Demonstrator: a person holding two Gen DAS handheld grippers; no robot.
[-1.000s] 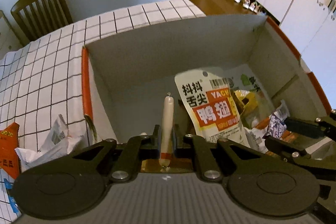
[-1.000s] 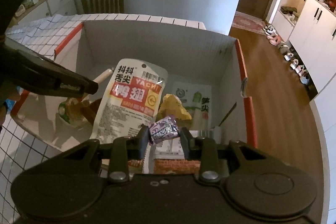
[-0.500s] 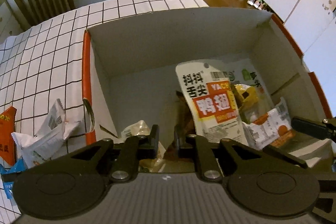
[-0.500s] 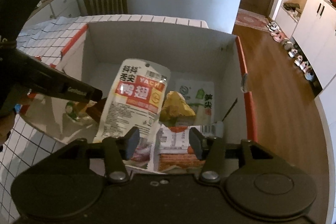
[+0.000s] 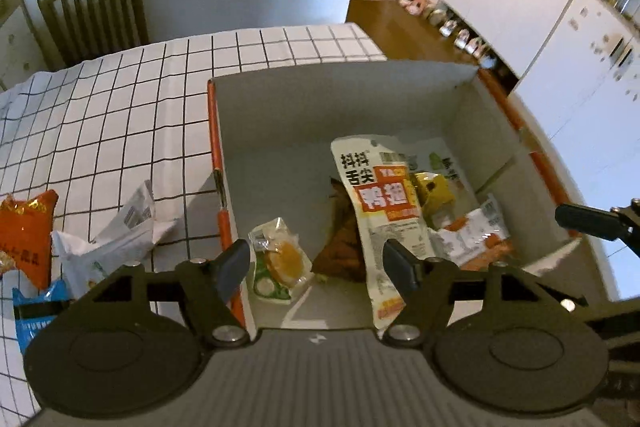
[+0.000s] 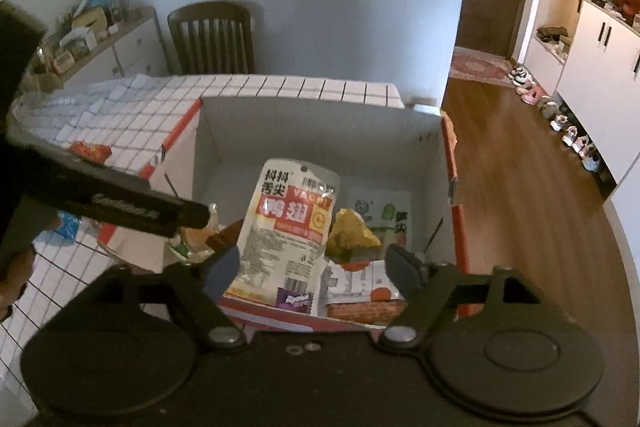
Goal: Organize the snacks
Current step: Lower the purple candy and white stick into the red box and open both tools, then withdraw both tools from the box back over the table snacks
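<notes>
Both tongs hang over the cardboard box (image 5: 332, 115) with their jaws opening and nothing between them: the left gripper (image 5: 316, 267) above the box's left half, the right gripper (image 6: 314, 265) above its near right corner.

Much of the sorting looks done. Just beyond the left gripper's fingertips lies a small green-and-yellow packet (image 5: 278, 261) on the box floor, with a brown packet (image 5: 344, 247) beside it. A tall white duck-wing pouch (image 6: 288, 223) leans up ahead of the right gripper, and a purple candy (image 6: 294, 301) rests at its foot, close under that gripper. A yellow wrapper (image 6: 350, 231) and a white-and-orange packet (image 5: 472, 231) sit to the right.

Left to do: out on the checked tablecloth (image 5: 120, 115), to the left of the left gripper, wait an orange bag (image 5: 26, 235), a white packet (image 5: 116, 239) and a blue packet (image 5: 34, 319).
</notes>
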